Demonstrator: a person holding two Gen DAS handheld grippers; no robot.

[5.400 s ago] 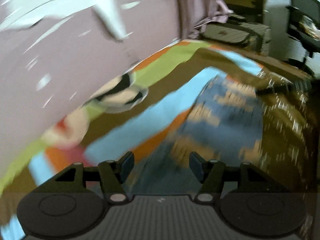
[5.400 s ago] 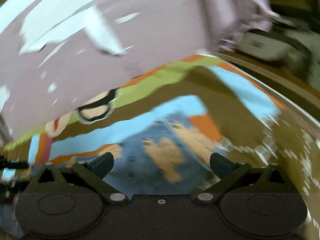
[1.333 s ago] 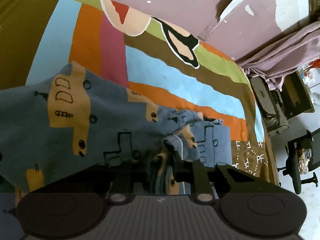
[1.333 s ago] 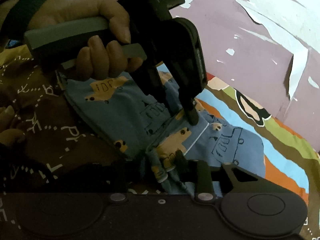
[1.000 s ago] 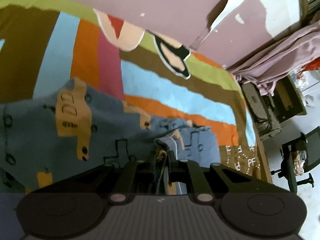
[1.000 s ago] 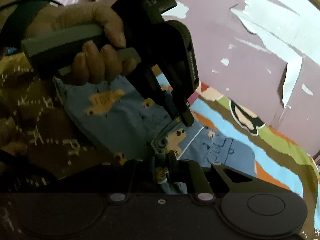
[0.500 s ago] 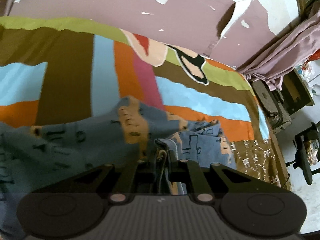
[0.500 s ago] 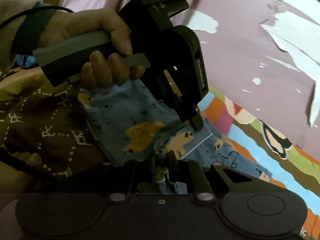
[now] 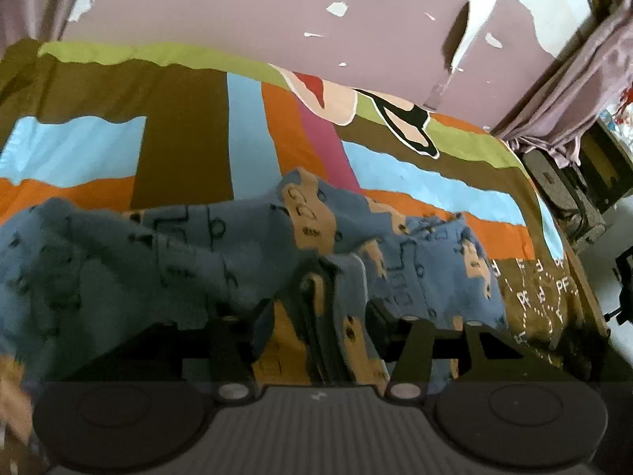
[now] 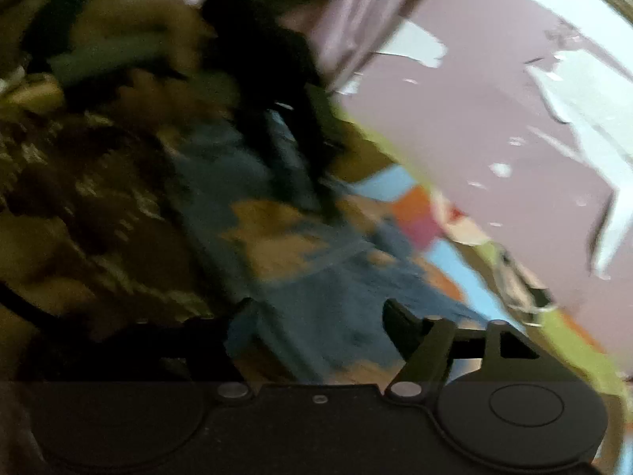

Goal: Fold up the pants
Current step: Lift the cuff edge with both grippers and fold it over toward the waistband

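Note:
Blue pants (image 9: 198, 245) printed with tan cars lie bunched on a striped bedspread (image 9: 182, 126). In the left wrist view my left gripper (image 9: 318, 312) has its jaws opening, and a fold of the pants stands loose between the spread fingers (image 9: 263, 312). The right wrist view is blurred. There my right gripper (image 10: 312, 316) has its jaws opening wide over the pants (image 10: 300, 277), with cloth lying under the gap. Further back, a person's hand (image 10: 150, 51) holds the left gripper (image 10: 320, 194) down at the same cloth.
A mauve wall (image 9: 237, 8) with peeling paint runs along the bed's far side. At the right hangs a mauve curtain (image 9: 573, 91), with dark furniture (image 9: 561, 182) below it beyond the bed's edge. A brown patterned blanket (image 9: 554, 293) covers the near right corner.
Both grippers held pinched folds of the pants half a second ago; now both have their jaws apart and the cloth hangs loose. The left gripper has swung left along the bed.

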